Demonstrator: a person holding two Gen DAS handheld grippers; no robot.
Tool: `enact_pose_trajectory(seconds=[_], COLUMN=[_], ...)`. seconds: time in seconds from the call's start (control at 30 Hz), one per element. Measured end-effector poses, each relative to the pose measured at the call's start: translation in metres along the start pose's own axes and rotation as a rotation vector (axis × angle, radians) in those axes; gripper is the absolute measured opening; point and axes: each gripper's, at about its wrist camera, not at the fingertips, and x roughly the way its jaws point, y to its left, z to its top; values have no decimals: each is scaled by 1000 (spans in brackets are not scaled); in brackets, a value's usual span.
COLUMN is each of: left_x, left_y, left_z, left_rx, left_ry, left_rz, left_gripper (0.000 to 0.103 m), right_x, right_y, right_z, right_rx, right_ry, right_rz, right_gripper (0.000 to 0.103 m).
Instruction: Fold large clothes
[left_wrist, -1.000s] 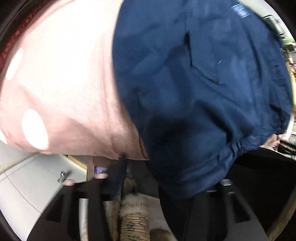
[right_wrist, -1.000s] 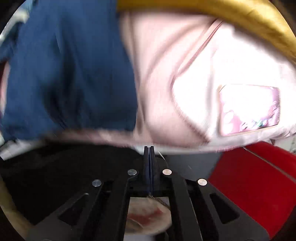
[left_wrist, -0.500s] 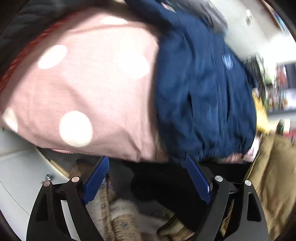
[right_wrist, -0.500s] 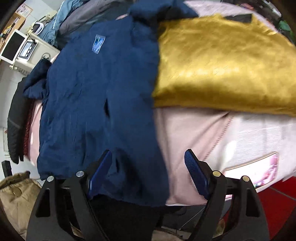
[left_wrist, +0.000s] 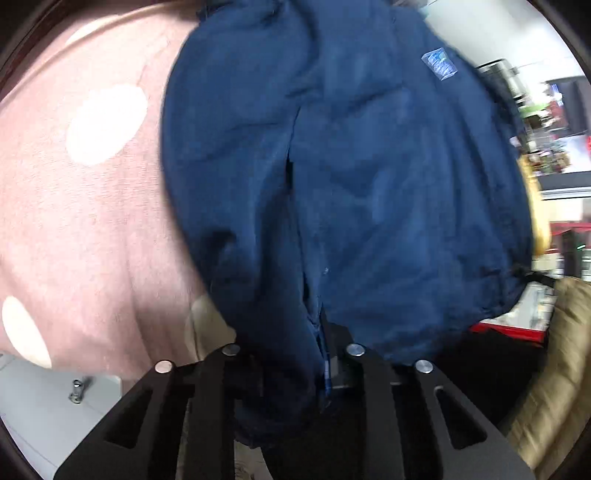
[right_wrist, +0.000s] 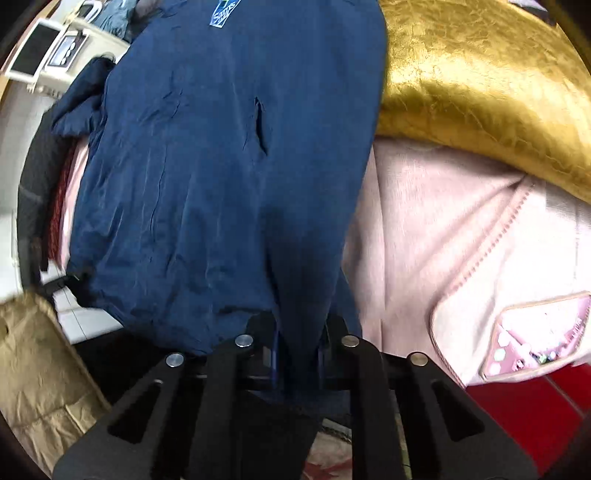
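Up close, left gripper (left_wrist: 325, 369) pinching the hem of the navy jacket (left_wrist: 351, 166), right gripper (right_wrist: 297, 354) clamped on the same hem, jacket lying lengthwise away from both over a pink dotted blanket (left_wrist: 92, 203), logo patch (right_wrist: 223, 13) farthest, gold cloth (right_wrist: 480, 92) beside.

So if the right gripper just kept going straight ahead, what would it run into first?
The navy jacket. The right gripper already pinches its near hem, and the jacket's body spreads directly ahead. The gold fabric lies off to the right, probably outside that line.
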Motion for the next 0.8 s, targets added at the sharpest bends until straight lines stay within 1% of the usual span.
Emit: enact_pose_trajectory(seconds=[0.03, 0.07, 0.13, 0.17, 0.2, 0.23, 0.27, 0.3, 0.33, 0.37, 0.4, 0.43, 0.47, 0.5, 0.53, 0.57, 0.6, 0.63, 0.67, 0.7, 0.77, 0.8], left_x=[-6, -12, -9, -1, 9, 20, 24, 28, 30, 27, 20, 12, -2, -15, -34, -45, -59, -74, -88, -96, -105, -103], left_y=[2, 5, 12, 20, 28, 34, 34, 31, 27, 21, 15, 11, 10, 11, 13, 13, 14, 15, 19, 19, 21, 14], left_z=[-5, -13, -25, -28, -28, -26, -22, -18, -14, -10, -8, -6, -3, -1, 3, 8, 13, 22, 29, 40, 58, 71], left_rx=[4, 26, 55, 28, -14, -60, -72, -72, -63, -43, -19, -2, 3, -4, -22, -35, -51, -69, -75, -80, -77, -71], left_ry=[2, 17, 57, 83, 100, 116, 124, 131, 137, 140, 131, 112, 82, 54, 4, -30, -69, -120, -150, -178, -214, -226], left_rz=[-17, -18, 25, 20, 18, 32, 48, 82, 112, 134, 151, 166, 175, 177, 188, 194, 194, 197, 211, 223, 202, 203], left_gripper=[17, 16, 17, 19, 22, 24, 28, 35, 36, 37, 40, 43, 52, 62, 66, 70, 73, 75, 76, 76, 76, 76], right_x=[0, 1, 13, 19, 35, 47, 52, 57, 57, 54, 42, 30, 19, 8, -4, -14, -30, -42, -49, -63, -77, -82], right_y=[2, 4, 6, 4, 0, -4, -9, -11, -9, -6, -2, 3, 6, 8, 8, 7, 5, 4, 5, 5, 9, 15], right_z=[-6, -13, -26, -27, -28, -26, -23, -16, -9, -5, 0, 5, 9, 12, 18, 23, 34, 45, 53, 72, 102, 123], right_rx=[-10, -18, -34, -37, -28, -9, 11, 32, 31, 18, -23, -72, -114, -139, -154, -157, -153, -146, -142, -136, -139, -152], right_ry=[14, 30, 71, 86, 110, 126, 135, 152, 168, 166, 139, 114, 97, 85, 75, 67, 42, 18, -1, -51, -113, -145], right_rz=[-1, -1, -11, -17, -31, -49, -61, -75, -96, -119, -159, -216, -270, -306, -324, -325, -336, -358, -370, -379, -370, -365], right_gripper=[14, 14, 14, 14, 16, 20, 23, 30, 38, 41, 50, 66, 71, 71, 71, 71, 71, 71, 71, 71, 71, 71])
